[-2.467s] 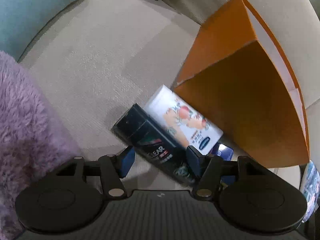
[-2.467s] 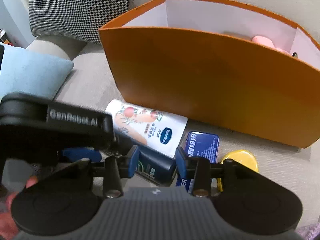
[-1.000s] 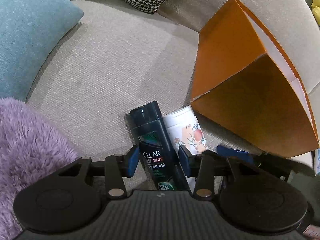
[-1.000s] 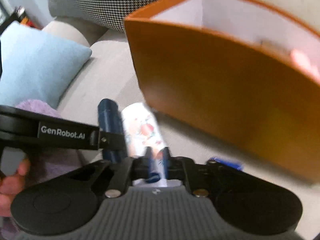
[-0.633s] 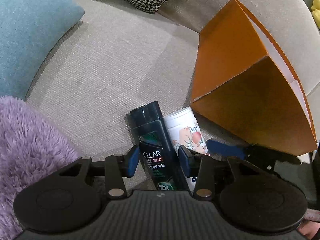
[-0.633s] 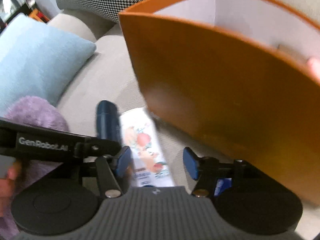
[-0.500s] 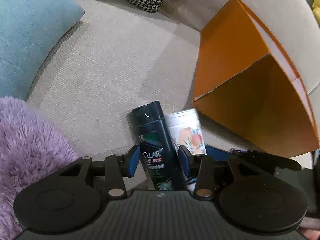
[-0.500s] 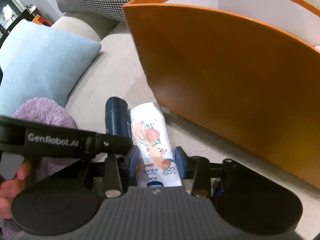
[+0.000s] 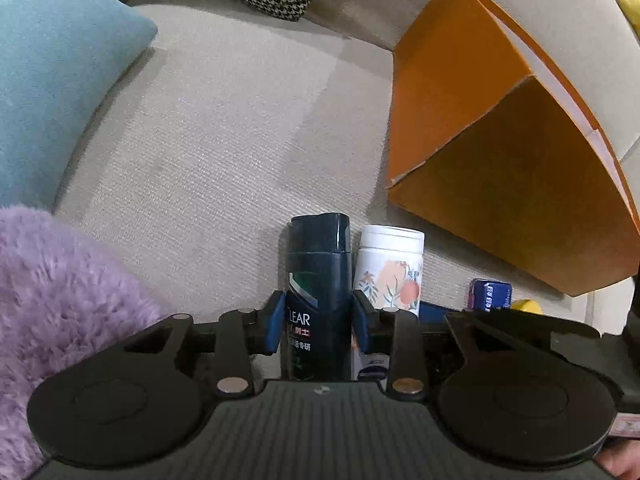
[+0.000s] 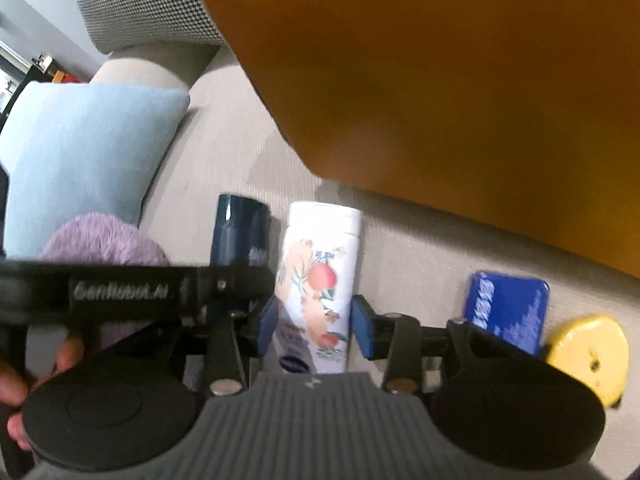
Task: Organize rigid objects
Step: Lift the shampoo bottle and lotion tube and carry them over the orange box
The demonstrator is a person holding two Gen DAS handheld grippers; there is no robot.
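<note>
Since the earlier frames the dark shampoo bottle (image 9: 320, 280) has swung from a slant to lie straight along the left gripper (image 9: 319, 322), and the right gripper (image 10: 312, 326) has come down over the white floral bottle (image 10: 320, 276), which now runs between its fingers instead of lying off to one side.

The left gripper's blue fingers (image 9: 273, 322) are closing and sit against both sides of the shampoo bottle, so it is grasped near the label, with its cap pointing away beyond the fingertips. The white floral bottle (image 9: 390, 276) lies just beside the outer face of the left gripper's right finger, parallel to the dark one and touching or nearly touching it.

The right gripper's fingers (image 10: 362, 330) are opening. The white bottle lies between them, and whether the pads still press on it cannot be told through the blur. Just outside its left finger lies the shampoo bottle (image 10: 240, 228), crossed by the other gripper's black body.

Beyond the fingertips of both grippers stands the orange box (image 9: 500, 152), near the bottle caps but apart from them. To the right of the right gripper's fingers a blue tin (image 10: 506, 312) and a yellow round object (image 10: 588, 350) lie on the beige sofa seat (image 9: 224, 136). A purple fluffy cushion (image 9: 60, 300) sits left of the left fingers, and a light blue pillow (image 9: 52, 68) lies beyond it.
</note>
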